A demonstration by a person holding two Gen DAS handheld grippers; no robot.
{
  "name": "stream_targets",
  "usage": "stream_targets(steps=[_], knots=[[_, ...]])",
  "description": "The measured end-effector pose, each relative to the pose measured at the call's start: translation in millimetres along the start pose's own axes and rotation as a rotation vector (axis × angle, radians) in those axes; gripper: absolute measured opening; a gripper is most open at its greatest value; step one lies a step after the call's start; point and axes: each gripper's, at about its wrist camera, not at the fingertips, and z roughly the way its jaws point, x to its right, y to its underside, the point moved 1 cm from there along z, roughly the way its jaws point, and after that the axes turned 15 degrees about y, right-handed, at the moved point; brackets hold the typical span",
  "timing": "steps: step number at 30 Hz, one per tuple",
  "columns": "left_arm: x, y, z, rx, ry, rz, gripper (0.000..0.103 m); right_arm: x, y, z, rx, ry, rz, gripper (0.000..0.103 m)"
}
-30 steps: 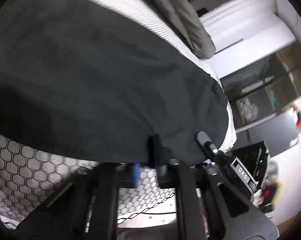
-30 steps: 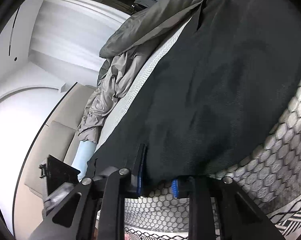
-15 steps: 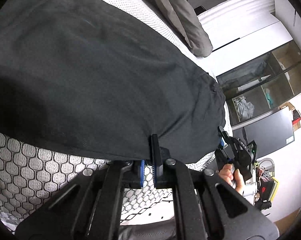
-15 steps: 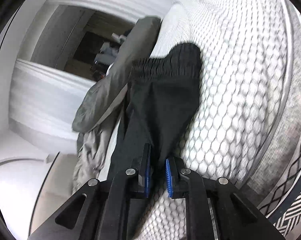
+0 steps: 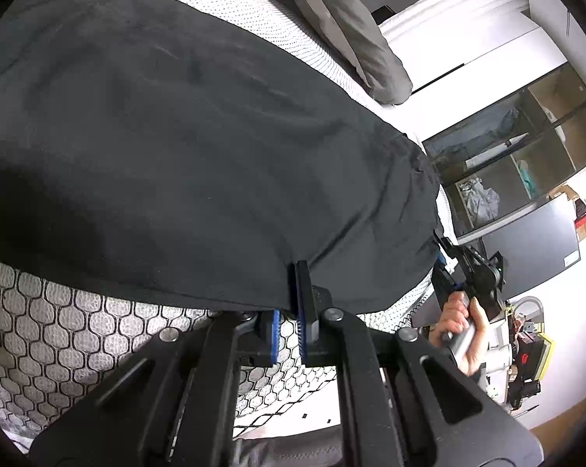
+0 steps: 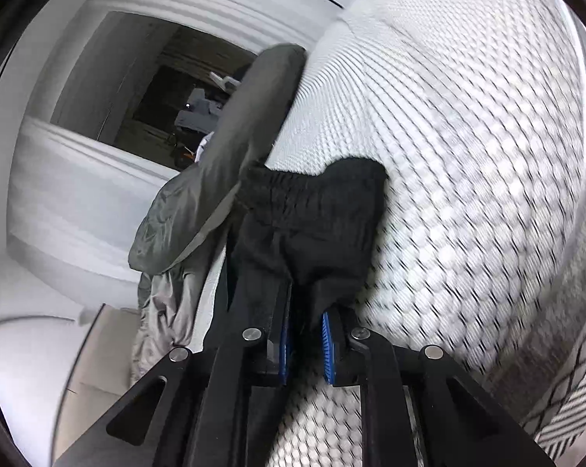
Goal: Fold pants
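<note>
Left wrist view: left gripper (image 5: 289, 313) pinches the near hem of the black fabric pants (image 5: 183, 155) spread on the honeycomb-patterned bed cover (image 5: 59, 342). Right gripper (image 6: 307, 340) clamps bunched pants below their elastic waistband (image 6: 293, 190).

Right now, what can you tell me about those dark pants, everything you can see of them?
The pants are black, of thin, matte woven cloth, lightly creased. They lie spread over a bedspread with a honeycomb pattern. A gathered elastic waistband shows at the far end, beside a grey pillow. The left gripper pinches their near edge; the right gripper grips a bunched, lifted corner.
</note>
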Motion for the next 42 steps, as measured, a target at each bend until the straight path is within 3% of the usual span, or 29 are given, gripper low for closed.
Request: stream_targets(steps=[2,4,5,9,11,14,16,25,31,33,34,40,42], knots=[[6.8,-0.7,2.4,0.002,-0.015,0.020,0.005,-2.6,16.3,-4.4,-0.086,-0.080,-0.017,0.019],[15.1,-0.4,2.4,0.003,-0.051,0.066,0.006,-3.4,28.8,-6.7,-0.152,-0.146,-0.042,0.042],[19.4,-0.1,3.8,0.003,-0.075,0.089,0.007,-9.2,43.1,-6.1,-0.195,-0.185,-0.068,0.048],[22.6,-0.6,3.0,0.004,-0.108,0.116,0.008,-44.6,94.3,13.6,-0.312,-0.230,-0.188,0.048],[24.3,-1.5,2.7,0.006,-0.118,0.126,0.009,-58.8,110.3,20.8,-0.319,-0.209,-0.253,0.044],[23.4,-2.0,-3.8,0.014,-0.121,0.115,0.013,-72.1,119.3,20.7,-0.260,-0.164,-0.316,0.019],[19.6,-2.9,-13.3,0.026,-0.122,0.101,0.016,-71.5,118.1,17.0,-0.238,-0.144,-0.323,0.013],[-8.8,-16.6,-67.4,0.115,-0.139,0.043,0.027,-44.4,122.6,13.5,-0.263,-0.130,-0.303,0.012],[-32.1,-23.6,-110.1,0.206,-0.141,0.021,0.025,-55.7,125.7,19.0,-0.260,-0.112,-0.306,0.012],[-41.3,-25.9,-120.4,0.228,-0.123,-0.002,0.011,-56.9,126.1,18.9,-0.259,-0.106,-0.308,0.012],[-47.7,-27.1,-125.9,0.235,-0.099,-0.022,0.011,-59.8,127.1,20.2,-0.257,-0.104,-0.308,0.012],[-59.1,-27.0,-145.0,0.244,-0.086,-0.018,0.010,-68.2,131.5,18.9,-0.240,-0.081,-0.318,0.012],[-65.3,-26.9,-150.7,0.260,-0.077,-0.056,0.017,-68.6,131.4,17.8,-0.228,-0.076,-0.312,0.012]])
